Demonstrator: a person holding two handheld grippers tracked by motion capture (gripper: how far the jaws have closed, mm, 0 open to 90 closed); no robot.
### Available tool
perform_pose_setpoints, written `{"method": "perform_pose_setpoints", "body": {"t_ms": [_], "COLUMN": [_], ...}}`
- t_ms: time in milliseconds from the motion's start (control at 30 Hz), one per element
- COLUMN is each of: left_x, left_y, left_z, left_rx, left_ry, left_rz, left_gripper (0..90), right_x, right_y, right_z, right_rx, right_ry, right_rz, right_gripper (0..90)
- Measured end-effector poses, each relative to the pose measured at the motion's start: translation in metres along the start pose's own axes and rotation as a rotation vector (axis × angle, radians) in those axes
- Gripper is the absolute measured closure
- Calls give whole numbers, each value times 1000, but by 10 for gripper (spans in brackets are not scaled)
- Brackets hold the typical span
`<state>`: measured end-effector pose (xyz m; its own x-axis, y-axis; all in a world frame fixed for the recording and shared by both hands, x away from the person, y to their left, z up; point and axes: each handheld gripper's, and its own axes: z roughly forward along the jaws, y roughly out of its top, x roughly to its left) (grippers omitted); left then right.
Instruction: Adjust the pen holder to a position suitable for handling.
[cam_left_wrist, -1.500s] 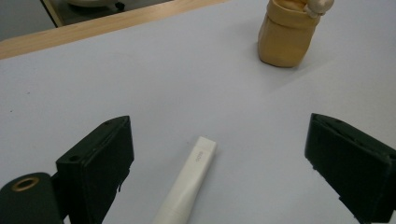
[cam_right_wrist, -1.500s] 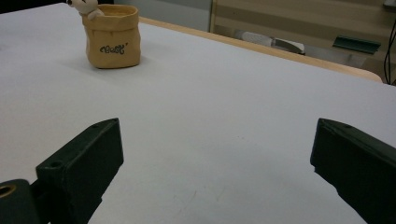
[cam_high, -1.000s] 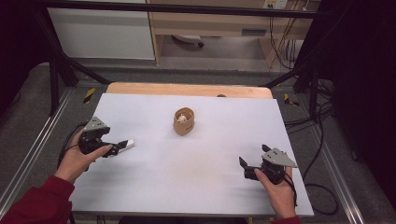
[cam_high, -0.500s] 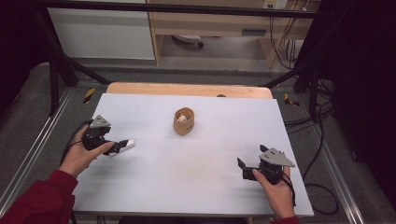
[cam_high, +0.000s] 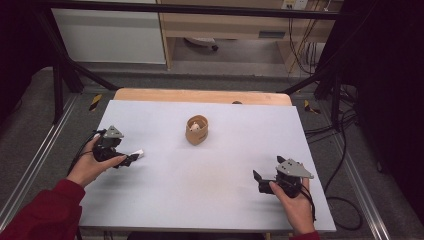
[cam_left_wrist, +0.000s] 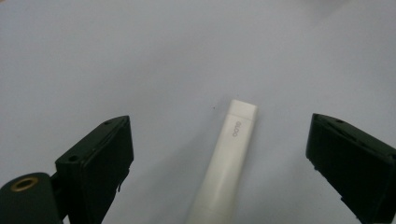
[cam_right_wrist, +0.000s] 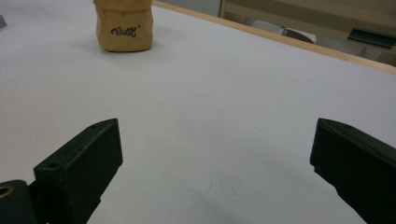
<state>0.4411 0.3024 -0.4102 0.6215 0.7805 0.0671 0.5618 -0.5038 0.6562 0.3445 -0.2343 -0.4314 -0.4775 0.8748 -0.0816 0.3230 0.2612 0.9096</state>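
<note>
High view | left gripper (cam_high: 131, 159) low over white stick (cam_left_wrist: 229, 158), jaws wide, unclamped | right gripper (cam_high: 260, 181) jaws wide, empty

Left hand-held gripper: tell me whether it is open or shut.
Open. The left hand-held gripper has its two black jaws spread wide, and the white stick lies on the table between them with a gap on each side.

1. A table (cam_high: 210, 200) is carrying a pale grey sheet, with a wooden strip (cam_high: 200, 95) showing along its far edge.
2. A tan pouch (cam_high: 197, 130) is standing upright near the middle, toward the far side.
3. A white stick (cam_left_wrist: 227, 158) is lying flat near the left edge, well apart from the pouch.
</note>
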Motion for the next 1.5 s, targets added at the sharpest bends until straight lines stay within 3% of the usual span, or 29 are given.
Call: {"method": "perform_pose_setpoints", "body": {"t_ms": [367,533,900,1133,1200,1500], "left_x": [0,0,3,2,2,-1], "left_y": [-4,-6,-8,-5,-4,-2], "left_z": [6,8,7,7,8,11], "left_rx": [45,75,137,190,203,252], "left_ry": [-5,-27,-35,-56,-62,-66], "left_rz": [29,51,94,118,125,152], "left_gripper": [84,97,185,296,375,506], "right_x": [0,1,0,1,0,0], "right_y": [0,0,0,0,0,0], "right_z": [1,1,2,2,2,2], "right_rx": [3,3,5,7,8,9], "right_ry": [3,7,12,14,14,15], "right_rz": [2,3,3,3,4,4], "right_gripper": [28,29,30,31,31,31]}}
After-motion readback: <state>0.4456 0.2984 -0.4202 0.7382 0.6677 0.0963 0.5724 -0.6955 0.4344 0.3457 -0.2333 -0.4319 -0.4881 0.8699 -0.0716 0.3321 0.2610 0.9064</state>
